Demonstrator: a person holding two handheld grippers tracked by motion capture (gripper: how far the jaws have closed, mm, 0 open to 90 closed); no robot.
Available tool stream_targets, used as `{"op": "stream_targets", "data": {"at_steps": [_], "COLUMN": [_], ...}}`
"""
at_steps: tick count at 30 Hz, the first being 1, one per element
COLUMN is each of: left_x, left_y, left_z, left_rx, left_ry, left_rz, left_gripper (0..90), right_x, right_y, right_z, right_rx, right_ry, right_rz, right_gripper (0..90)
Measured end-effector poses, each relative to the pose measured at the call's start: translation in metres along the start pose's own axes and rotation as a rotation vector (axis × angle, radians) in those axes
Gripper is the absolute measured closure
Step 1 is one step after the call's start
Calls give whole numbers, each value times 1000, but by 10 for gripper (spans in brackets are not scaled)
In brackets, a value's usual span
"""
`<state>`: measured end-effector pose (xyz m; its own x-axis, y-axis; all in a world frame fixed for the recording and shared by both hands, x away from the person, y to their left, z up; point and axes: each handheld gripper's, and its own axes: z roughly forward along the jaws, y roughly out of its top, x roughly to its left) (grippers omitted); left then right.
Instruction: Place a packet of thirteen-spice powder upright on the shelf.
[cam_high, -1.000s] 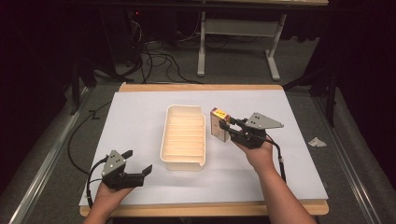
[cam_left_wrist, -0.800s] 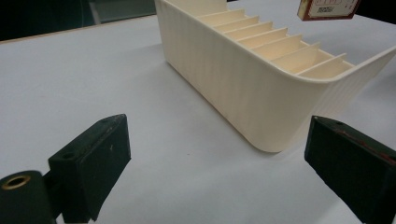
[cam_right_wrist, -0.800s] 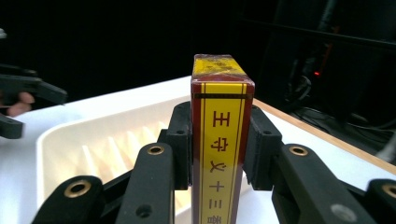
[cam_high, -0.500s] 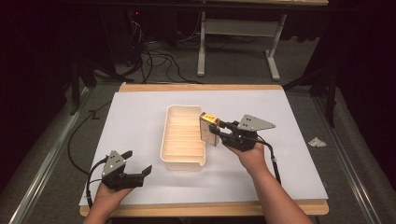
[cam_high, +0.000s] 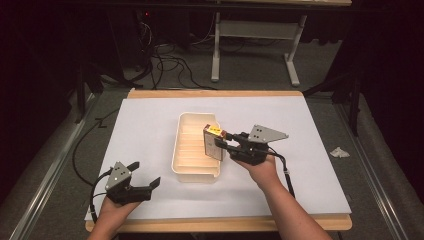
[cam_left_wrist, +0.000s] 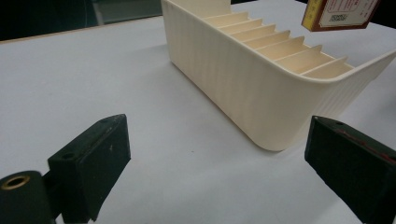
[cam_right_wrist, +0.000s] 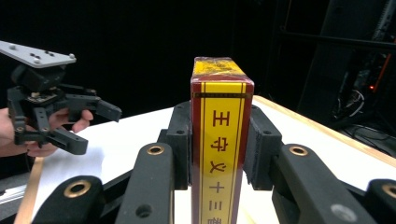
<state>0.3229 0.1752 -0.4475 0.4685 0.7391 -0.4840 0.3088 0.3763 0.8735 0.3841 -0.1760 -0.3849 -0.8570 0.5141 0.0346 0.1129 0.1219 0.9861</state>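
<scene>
A cream tray (cam_high: 176, 151) with several cross slots stands in the middle of the white sheet. My right gripper (cam_high: 220, 143) is shut on a small box (cam_high: 212, 143) with a yellow and dark red edge, held upright over the tray's right rim. In the right gripper view the box (cam_right_wrist: 219, 140) stands between both pads (cam_right_wrist: 180, 140). My left gripper (cam_high: 146, 173) rests open near the front left of the sheet. Its jaws stand wide apart, pointing at the tray's near corner (cam_left_wrist: 261, 107), with nothing between them. The box (cam_left_wrist: 341, 14) hangs above the tray's far side.
A white sheet (cam_high: 300, 175) covers the wooden table. A crumpled scrap (cam_high: 340, 151) lies off the sheet to the right. Cables and a desk frame (cam_high: 250, 45) sit on the floor beyond the table. The left gripper (cam_right_wrist: 70, 119) appears far off in the right gripper view.
My right gripper has carried the box leftward, from beside the tray to above its right rim. The left gripper has stayed in place.
</scene>
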Motion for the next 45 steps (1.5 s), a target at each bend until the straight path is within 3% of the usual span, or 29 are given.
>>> {"op": "stream_targets", "data": {"at_steps": [17,45], "left_x": [1,2], "left_y": [0,-1], "left_z": [-1,-1], "left_rx": [9,18], "left_ry": [1,-2], "left_rz": [-1,-5], "left_gripper": [73,73], "right_x": [17,32], "right_y": [-2,-6], "right_z": [19,31], "right_rx": [-6,-3], "right_ry": [95,179], "right_rz": [11,-1], "right_gripper": [688,690]}}
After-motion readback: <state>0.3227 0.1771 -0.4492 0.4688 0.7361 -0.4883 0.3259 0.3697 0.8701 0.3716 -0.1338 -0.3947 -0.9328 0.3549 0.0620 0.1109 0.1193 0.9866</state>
